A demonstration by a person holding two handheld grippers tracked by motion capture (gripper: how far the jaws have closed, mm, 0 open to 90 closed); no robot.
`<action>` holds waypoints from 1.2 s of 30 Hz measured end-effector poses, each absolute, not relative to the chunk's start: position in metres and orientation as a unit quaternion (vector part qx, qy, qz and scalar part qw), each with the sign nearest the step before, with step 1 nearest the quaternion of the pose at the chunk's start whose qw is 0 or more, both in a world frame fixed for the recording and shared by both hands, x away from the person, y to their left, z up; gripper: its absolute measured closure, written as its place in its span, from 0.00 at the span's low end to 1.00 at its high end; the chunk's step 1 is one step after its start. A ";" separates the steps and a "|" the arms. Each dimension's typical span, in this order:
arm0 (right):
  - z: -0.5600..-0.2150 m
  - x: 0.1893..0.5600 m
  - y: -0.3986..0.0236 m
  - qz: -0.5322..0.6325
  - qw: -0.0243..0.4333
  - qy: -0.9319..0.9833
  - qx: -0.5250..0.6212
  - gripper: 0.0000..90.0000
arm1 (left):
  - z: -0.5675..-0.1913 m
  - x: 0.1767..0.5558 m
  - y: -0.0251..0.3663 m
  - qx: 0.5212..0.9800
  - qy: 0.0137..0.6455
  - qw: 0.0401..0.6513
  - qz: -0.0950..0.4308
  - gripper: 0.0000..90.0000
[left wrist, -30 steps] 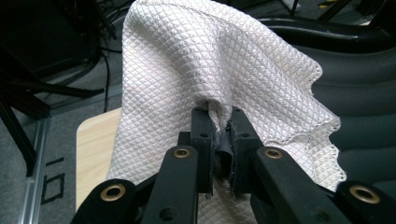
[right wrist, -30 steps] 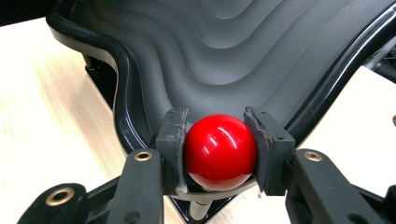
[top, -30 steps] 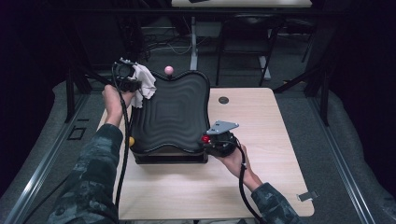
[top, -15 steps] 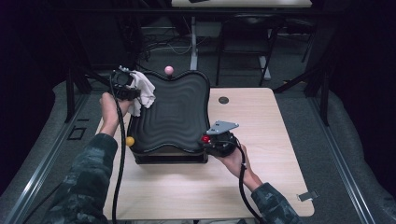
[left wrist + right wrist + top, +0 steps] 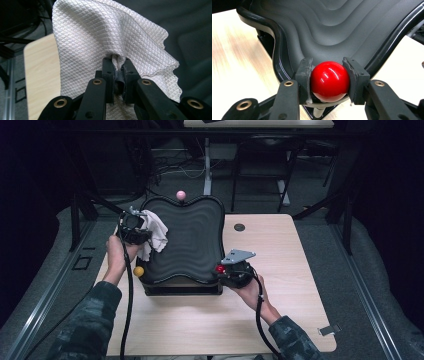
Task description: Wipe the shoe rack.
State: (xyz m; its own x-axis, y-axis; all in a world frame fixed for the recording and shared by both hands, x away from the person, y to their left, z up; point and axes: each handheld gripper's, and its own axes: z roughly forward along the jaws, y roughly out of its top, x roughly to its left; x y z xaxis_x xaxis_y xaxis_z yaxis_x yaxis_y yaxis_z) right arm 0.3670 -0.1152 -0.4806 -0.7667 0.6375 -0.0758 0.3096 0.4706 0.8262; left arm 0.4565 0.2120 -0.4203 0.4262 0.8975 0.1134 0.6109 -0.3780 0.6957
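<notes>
My high view looks down on the surface [image 5: 280,270] from the near side. Both gripper views sit close in, sharing the black ridged tray [image 5: 192,240] [image 5: 342,27] with it.

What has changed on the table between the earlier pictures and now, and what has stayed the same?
The left gripper, shut on the white cloth, has drawn nearer to the person along the left edge of the black ridged board, dragging the cloth with it. Nothing was picked up or released. The right gripper stays clamped on the red ball at the board's near right corner; the board, pink ball and yellow ball are unmoved.
</notes>
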 end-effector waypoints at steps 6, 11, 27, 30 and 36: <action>-0.481 0.367 -0.115 0.429 0.192 0.836 0.283 0.67 | -0.427 0.443 0.208 0.800 0.475 0.283 0.233 0.93; -0.481 0.367 -0.115 0.428 0.193 0.836 0.283 0.67 | -0.432 0.434 0.208 0.800 0.474 0.285 0.233 0.93; -0.481 0.367 -0.115 0.428 0.193 0.836 0.282 0.67 | -0.446 0.404 0.205 0.806 0.469 0.281 0.228 0.93; -0.481 0.367 -0.115 0.428 0.194 0.836 0.283 0.67 | -0.448 0.400 0.203 0.811 0.464 0.277 0.224 0.93; -0.480 0.366 -0.115 0.425 0.193 0.838 0.282 0.67 | -0.451 0.394 0.202 0.816 0.458 0.274 0.221 0.93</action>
State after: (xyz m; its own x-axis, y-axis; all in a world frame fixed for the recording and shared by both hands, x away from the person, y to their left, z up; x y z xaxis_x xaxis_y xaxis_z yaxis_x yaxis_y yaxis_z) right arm 0.3663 -0.1153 -0.4804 -0.7658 0.6376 -0.0835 0.3090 0.4787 0.8218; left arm 0.3936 0.2016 -0.4510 0.4818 0.8693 0.1104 0.6268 -0.4299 0.6499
